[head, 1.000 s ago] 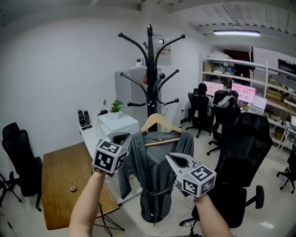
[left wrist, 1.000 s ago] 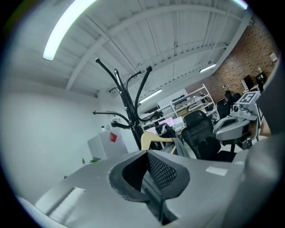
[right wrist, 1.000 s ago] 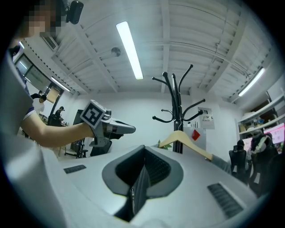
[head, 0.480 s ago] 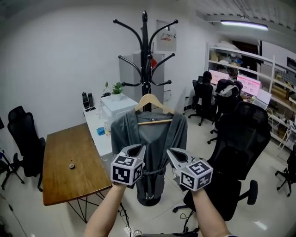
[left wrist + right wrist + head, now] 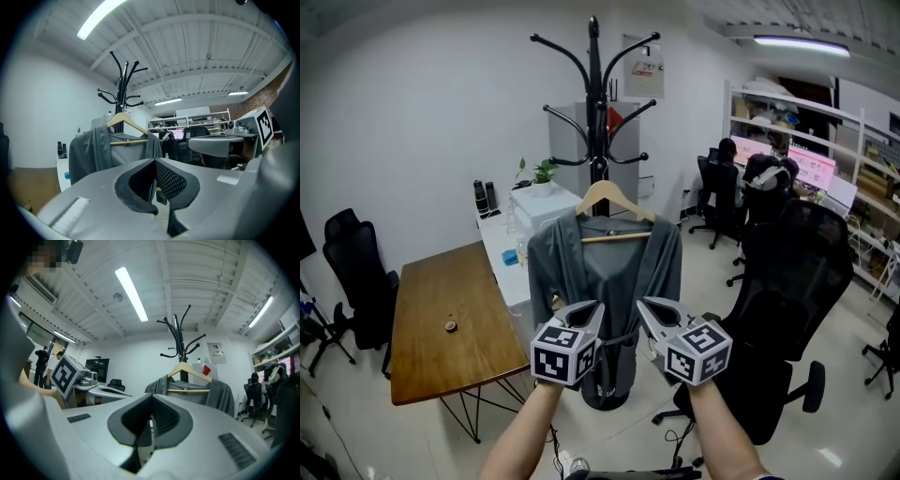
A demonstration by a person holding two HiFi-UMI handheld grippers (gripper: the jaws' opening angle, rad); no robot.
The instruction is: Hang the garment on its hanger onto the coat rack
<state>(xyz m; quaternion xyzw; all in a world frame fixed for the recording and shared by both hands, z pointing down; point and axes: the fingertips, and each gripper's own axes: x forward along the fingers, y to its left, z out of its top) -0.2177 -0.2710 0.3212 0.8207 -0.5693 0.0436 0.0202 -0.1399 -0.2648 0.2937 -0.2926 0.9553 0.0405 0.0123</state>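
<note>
This is a shared office. At the far right, people [image 5: 719,176] sit at desks with lit monitors [image 5: 814,167] below white storage shelves [image 5: 778,98]. A black swivel chair [image 5: 797,300] stands near right, a wooden table [image 5: 441,300] at left, a coat rack [image 5: 595,103] by the far wall, and a strip light [image 5: 802,42] overhead.

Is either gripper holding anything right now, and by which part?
Nothing. The left gripper and right gripper are both shut and empty; the garment hangs on its hanger from the coat rack.
</note>
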